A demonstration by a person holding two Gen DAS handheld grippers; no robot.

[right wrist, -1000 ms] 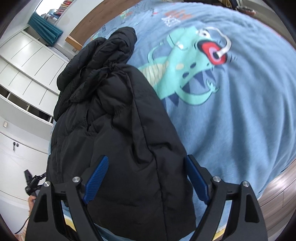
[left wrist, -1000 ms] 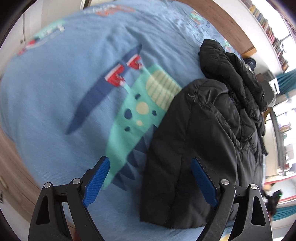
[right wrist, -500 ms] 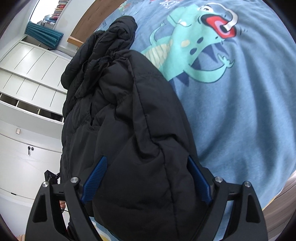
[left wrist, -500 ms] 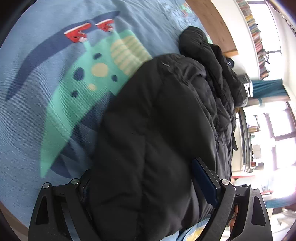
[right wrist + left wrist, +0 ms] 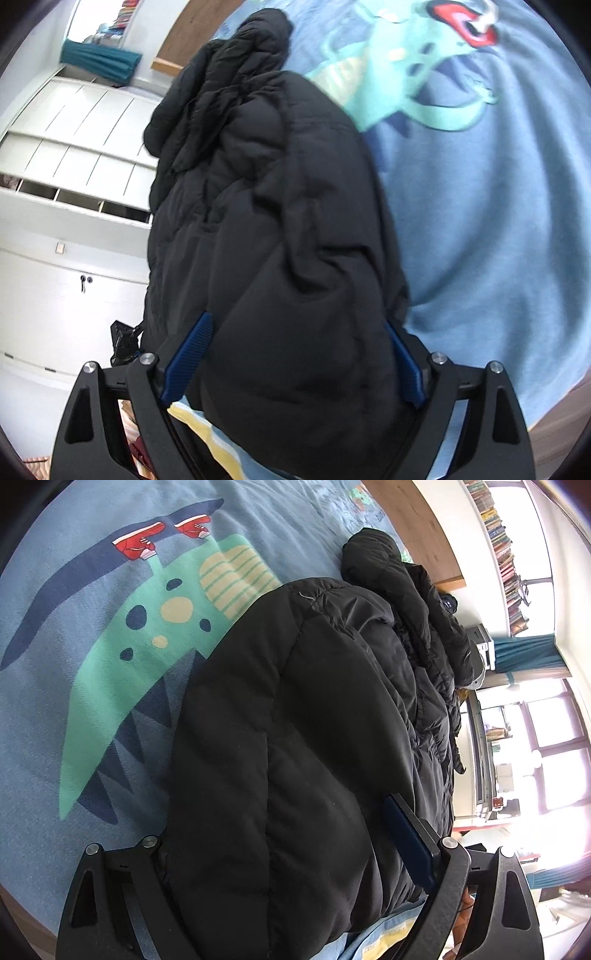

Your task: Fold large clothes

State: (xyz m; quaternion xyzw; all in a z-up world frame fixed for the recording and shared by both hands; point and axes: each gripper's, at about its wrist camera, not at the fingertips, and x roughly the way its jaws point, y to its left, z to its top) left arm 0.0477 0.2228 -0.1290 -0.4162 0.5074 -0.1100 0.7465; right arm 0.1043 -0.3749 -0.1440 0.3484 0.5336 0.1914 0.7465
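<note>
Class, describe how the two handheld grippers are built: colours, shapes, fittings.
Both the left gripper and the right gripper have matte black angular frames with triangular cut-outs and silver round bolts. Each finger carries a blue pad, ribbed on its inner face.

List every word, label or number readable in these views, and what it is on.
None can be read.
Blue bedspread: printed lettering near its far edge, too small and distorted.
Books on the shelf: spines too small.
Black puffer jacket: no label visible.

Blue dinosaur bedspread (image 5: 92, 709) — white cupboards (image 5: 62, 236), teal curtain (image 5: 524, 653), bookshelf (image 5: 506, 550) beyond.
</note>
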